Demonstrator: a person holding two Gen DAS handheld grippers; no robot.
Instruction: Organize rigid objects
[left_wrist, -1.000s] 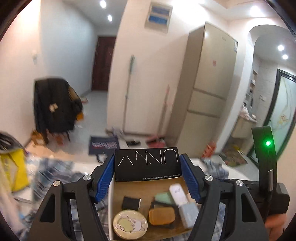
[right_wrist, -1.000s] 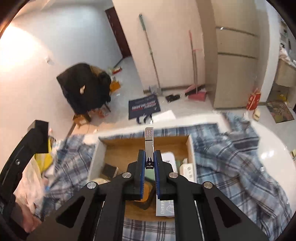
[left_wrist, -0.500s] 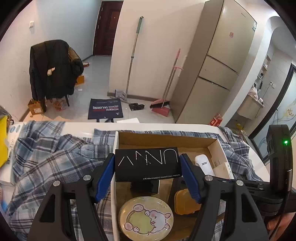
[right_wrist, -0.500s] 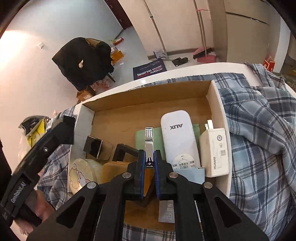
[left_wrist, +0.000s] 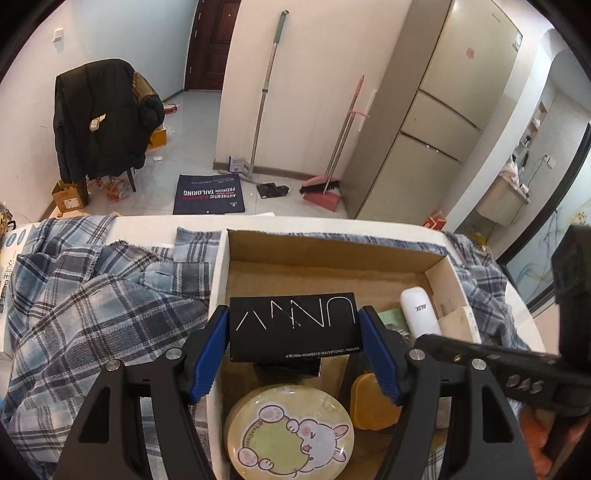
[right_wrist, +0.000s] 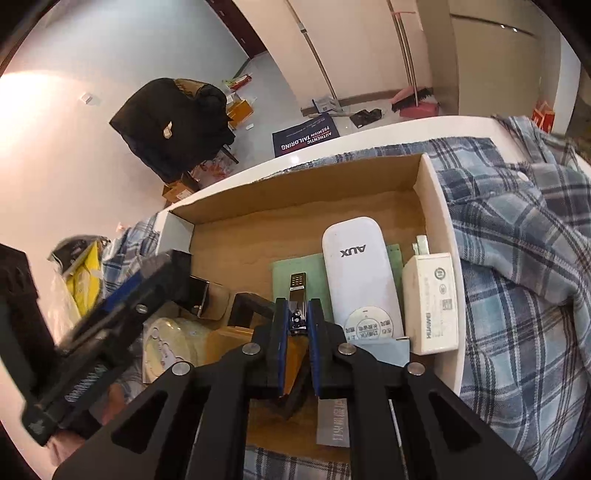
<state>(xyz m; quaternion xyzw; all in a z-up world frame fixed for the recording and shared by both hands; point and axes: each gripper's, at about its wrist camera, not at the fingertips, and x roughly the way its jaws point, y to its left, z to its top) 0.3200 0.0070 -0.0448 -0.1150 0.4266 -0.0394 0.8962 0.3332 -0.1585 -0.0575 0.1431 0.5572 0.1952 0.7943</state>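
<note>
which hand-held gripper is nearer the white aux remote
Right. The right hand-held gripper hovers just beside the white AUX remote; the left hand-held gripper is further across the box.

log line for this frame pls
left gripper: shut on black eyebrow-powder box | right gripper: shut on nail clipper | both over cardboard box | phase: placing

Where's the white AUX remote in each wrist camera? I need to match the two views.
Left wrist: white remote lies at right of centre in the cardboard box, just past the right finger, partly hidden.
Right wrist: remote is right of centre, fully visible, lying on a green card beside the white charger.
Shared landmark: the round yellow bunny tin.
</note>
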